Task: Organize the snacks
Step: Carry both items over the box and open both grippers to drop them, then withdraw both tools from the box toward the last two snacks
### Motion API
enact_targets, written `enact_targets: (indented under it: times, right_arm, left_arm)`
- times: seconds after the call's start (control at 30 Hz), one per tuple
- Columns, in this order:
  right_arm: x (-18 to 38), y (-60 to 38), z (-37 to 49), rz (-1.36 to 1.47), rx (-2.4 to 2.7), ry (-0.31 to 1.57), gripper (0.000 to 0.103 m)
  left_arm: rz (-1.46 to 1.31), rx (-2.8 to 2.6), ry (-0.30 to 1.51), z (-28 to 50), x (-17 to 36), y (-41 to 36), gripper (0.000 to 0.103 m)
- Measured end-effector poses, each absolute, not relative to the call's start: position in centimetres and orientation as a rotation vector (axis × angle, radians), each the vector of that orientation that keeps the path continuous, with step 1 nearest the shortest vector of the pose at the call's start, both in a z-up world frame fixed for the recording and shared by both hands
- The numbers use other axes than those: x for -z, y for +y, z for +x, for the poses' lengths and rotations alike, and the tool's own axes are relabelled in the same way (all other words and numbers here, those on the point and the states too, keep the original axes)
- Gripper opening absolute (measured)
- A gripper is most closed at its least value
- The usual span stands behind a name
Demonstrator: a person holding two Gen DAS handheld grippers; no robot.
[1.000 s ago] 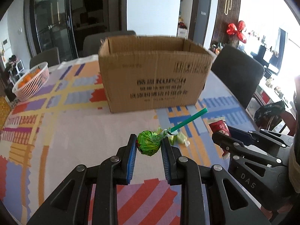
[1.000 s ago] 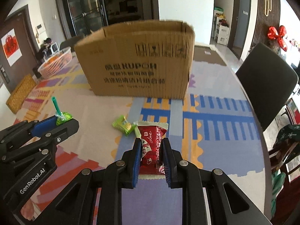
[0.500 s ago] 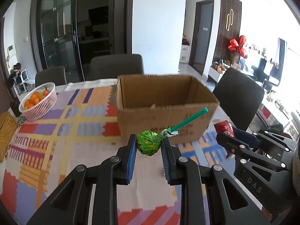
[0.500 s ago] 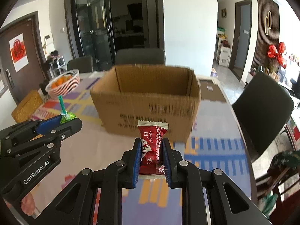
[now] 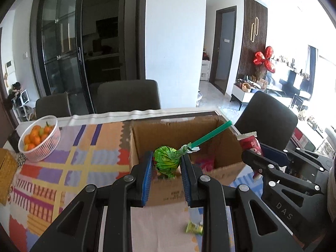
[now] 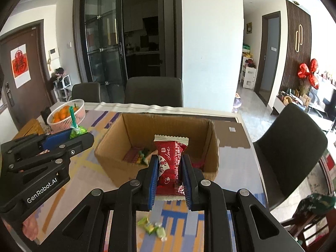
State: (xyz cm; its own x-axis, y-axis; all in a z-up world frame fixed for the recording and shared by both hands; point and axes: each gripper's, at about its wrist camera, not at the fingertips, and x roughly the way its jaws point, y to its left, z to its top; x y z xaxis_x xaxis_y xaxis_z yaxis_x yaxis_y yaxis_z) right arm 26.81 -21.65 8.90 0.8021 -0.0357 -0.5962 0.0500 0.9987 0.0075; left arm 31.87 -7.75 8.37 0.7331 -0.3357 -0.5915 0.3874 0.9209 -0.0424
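Left claw (image 5: 167,177) grips lollipop (image 5: 167,162) | right claw (image 6: 169,180) grips red packet (image 6: 170,163) | both risen over box (image 6: 168,126)

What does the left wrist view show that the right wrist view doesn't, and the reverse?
Only the left wrist view shows the left gripper clamping the green lollipop head-on. Only the right wrist view shows the right gripper clamping the red snack packet head-on, and a red poster on a door. Both show the open cardboard box, the basket of oranges and loose green candy on the table.
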Motion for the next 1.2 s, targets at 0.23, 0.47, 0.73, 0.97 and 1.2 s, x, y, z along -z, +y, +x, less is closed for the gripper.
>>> enact_targets:
  times: [0.23, 0.47, 0.73, 0.97, 1.2]
  right_arm:
    - [-8.7, -22.7, 30.2, 0.03, 0.033, 0.659, 0.023]
    - [-7.0, -24.2, 33.4, 0.04, 0.028, 0.699, 0.023]
    - [-5.7, -24.9, 34.0, 0.026, 0.039, 0.7, 0.035]
    - [-5.4, -24.4, 31.0, 0.008, 0.024, 0.68, 0.036]
    - [-3.6, -23.4, 27.9, -0.014, -0.008, 0.712, 0.036]
  left_arm:
    - [0.096, 0.414, 0.669, 35.1, -7.8, -9.3, 0.026]
    - [0.11, 0.406, 0.714, 38.3, -5.7, -10.8, 0.03]
    - [0.125, 0.381, 0.717, 37.3, -4.8, -10.9, 0.05]
    - [0.168, 0.38, 0.694, 33.7, -4.7, -10.4, 0.054]
    - [0.24, 0.37, 0.694, 29.9, -2.8, -10.3, 0.055]
